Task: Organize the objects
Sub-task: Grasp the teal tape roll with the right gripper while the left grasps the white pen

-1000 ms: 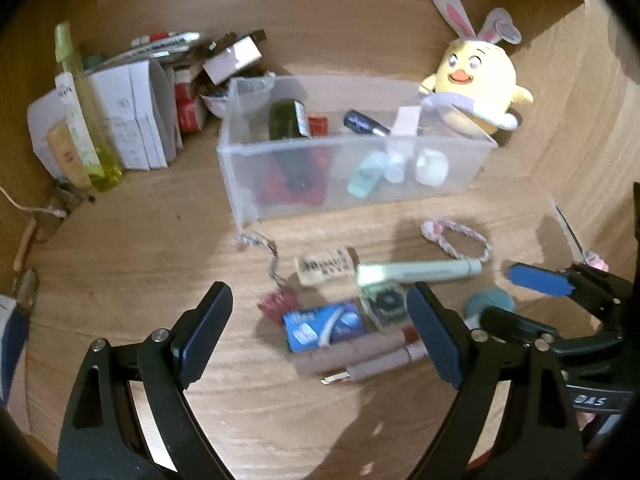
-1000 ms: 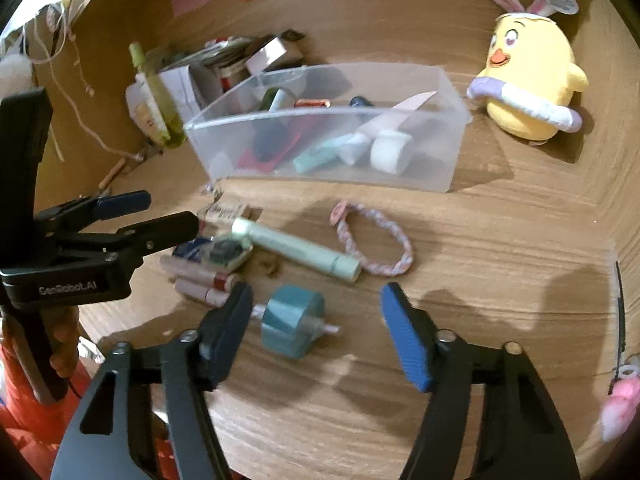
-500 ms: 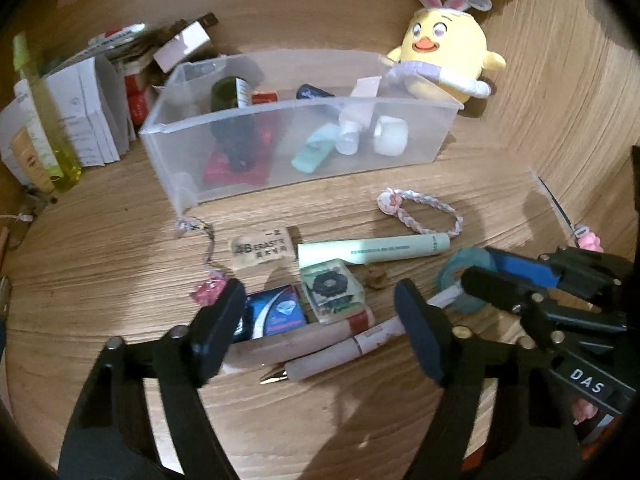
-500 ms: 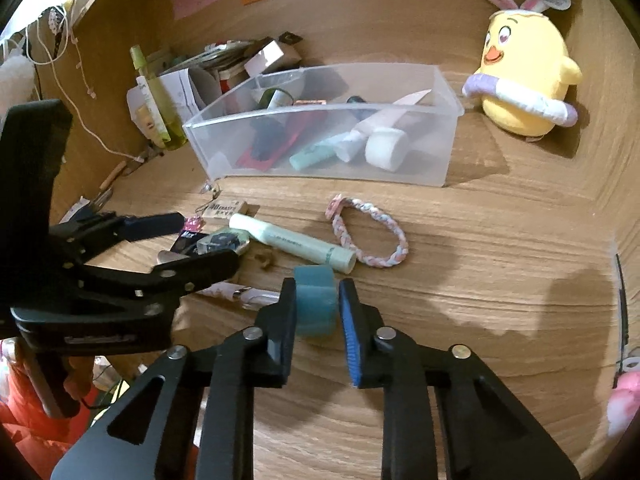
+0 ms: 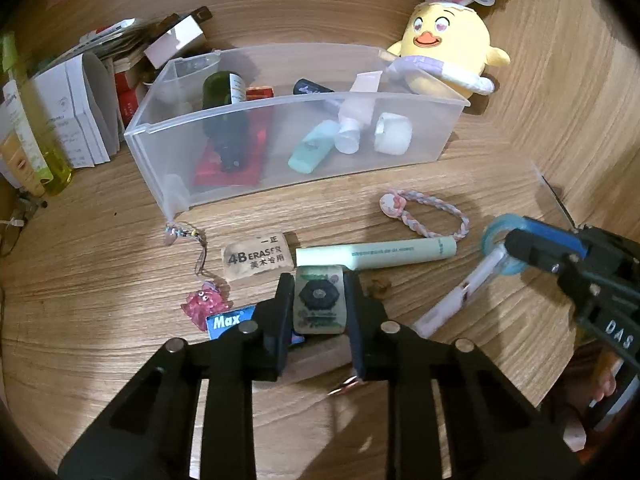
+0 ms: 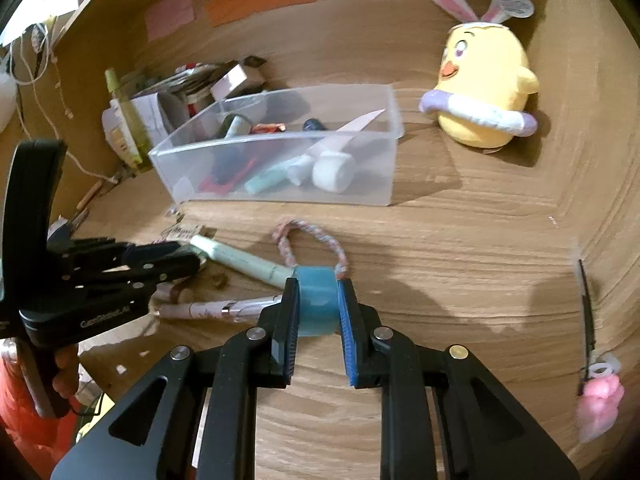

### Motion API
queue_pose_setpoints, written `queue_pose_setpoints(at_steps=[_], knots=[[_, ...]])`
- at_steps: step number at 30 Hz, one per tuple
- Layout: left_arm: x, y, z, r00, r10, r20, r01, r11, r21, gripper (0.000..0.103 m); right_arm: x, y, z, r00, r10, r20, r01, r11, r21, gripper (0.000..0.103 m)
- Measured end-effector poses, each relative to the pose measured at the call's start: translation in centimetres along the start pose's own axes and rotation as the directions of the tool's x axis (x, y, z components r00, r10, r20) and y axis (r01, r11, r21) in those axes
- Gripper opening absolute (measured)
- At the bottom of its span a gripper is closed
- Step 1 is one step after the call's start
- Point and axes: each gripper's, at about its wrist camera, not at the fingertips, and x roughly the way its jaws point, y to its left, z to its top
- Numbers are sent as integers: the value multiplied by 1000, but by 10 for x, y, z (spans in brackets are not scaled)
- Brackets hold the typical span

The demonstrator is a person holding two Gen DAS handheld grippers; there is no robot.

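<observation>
My left gripper point(image 5: 319, 300) is shut on a small green-and-cream packet point(image 5: 319, 298) among loose items on the wooden desk. My right gripper point(image 6: 318, 300) is shut on a teal tape roll point(image 6: 316, 304) and holds it just above the desk; it also shows in the left wrist view point(image 5: 498, 240). A clear plastic bin point(image 5: 280, 148) with bottles and tubes stands behind. Loose on the desk lie a mint tube point(image 5: 376, 254), an eraser point(image 5: 256, 260), a braided bracelet point(image 5: 424, 216), a blue Max box point(image 5: 228, 322) and a pink pen point(image 6: 216, 310).
A yellow plush chick point(image 5: 444, 56) sits behind the bin at the right. Boxes, papers and a yellow-green bottle point(image 5: 36, 136) crowd the back left. A pink charm on a chain point(image 5: 202, 304) lies near the eraser. A pink clip point(image 6: 598, 404) lies at the far right edge.
The left gripper moved forward and closed on the green-and-cream packet. The right gripper closed on the teal roll and lifted it off the desk.
</observation>
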Motion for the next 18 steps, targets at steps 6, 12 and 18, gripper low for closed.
queue_pose_setpoints(at_steps=[6,12,18], knots=[[0,3,2,1000,7,-4,-7,1000,3,24,-4,-12,3,1000,-20,10,20,999,27,17],[-8,1,2,1000,-8,-7,8,1000,21,39,1,-21,4,1000,-22,3,22,998,55,17],[-23,-11,6,999,-48,23,46,998,47,48,0,-28,7,1000,-17,14,16,997,76,17]])
